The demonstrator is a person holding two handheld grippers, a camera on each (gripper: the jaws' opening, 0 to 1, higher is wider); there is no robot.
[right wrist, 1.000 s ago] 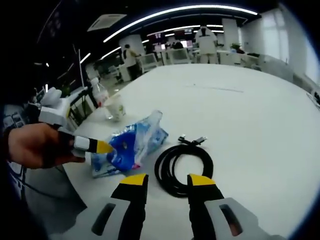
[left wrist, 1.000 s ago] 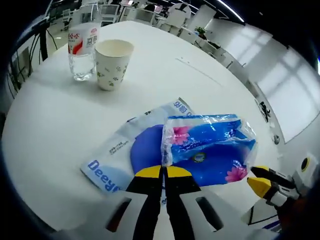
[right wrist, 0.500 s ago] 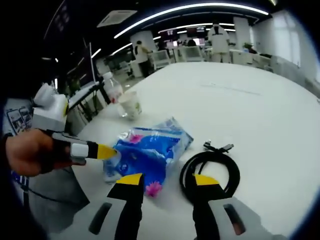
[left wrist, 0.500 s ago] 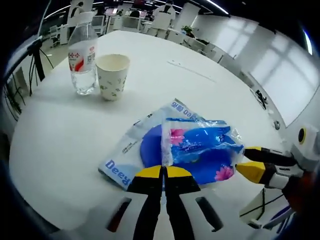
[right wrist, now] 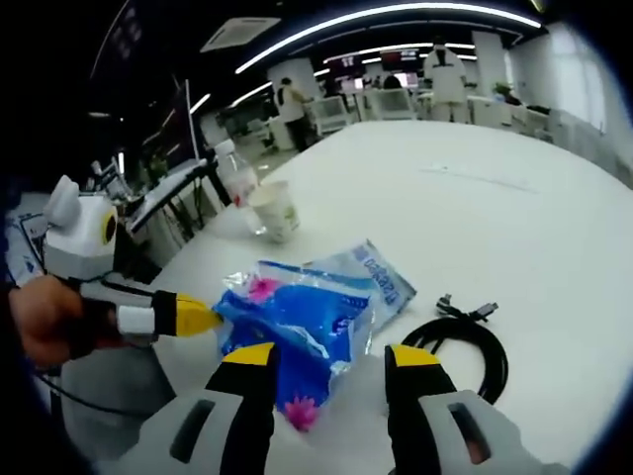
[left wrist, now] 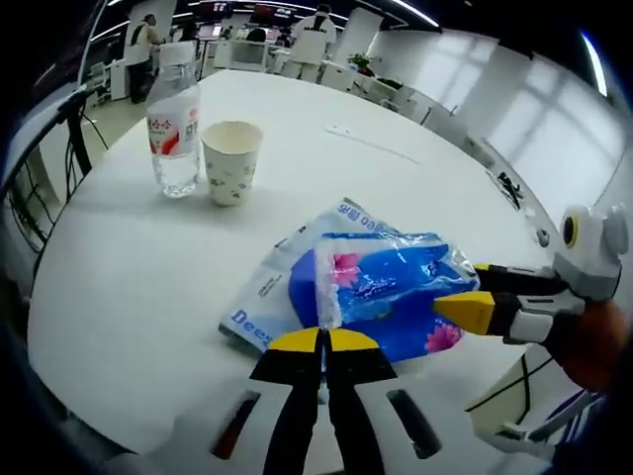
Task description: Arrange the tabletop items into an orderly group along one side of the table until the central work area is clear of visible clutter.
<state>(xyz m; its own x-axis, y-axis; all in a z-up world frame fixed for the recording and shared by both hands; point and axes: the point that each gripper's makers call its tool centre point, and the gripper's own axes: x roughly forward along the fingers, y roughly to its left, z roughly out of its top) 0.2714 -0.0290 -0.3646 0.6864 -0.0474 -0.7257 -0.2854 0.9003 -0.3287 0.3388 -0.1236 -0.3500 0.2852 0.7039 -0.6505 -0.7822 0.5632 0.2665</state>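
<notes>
The left hand-held gripper has its yellow-tipped jaws pressed together on the near edge of the blue tissue pack, pinching the plastic at about 6 o'clock of the left gripper view; the pack sits on top of a flat pale-blue pouch with blue lettering, which lies on the white round surface; at 11 o'clock a water bottle with a red-and-white label stands upright, and a patterned paper cup stands just beside it, toward 12 o'clock.

The right hand-held gripper comes in from 3 o'clock, its yellow tips at the far end of the tissue pack, with a hand behind it; in the right gripper view its own jaws stand apart, spread to either side of the pack's end, and whether they touch the plastic I cannot tell; the left hand-held gripper shows at 9 o'clock, its tip on the pack's edge.

A coiled black cable lies on the surface at 4 o'clock, near the pouch but apart from it; the bottle and cup stand at 11 o'clock; people stand among desks in the office far behind.
</notes>
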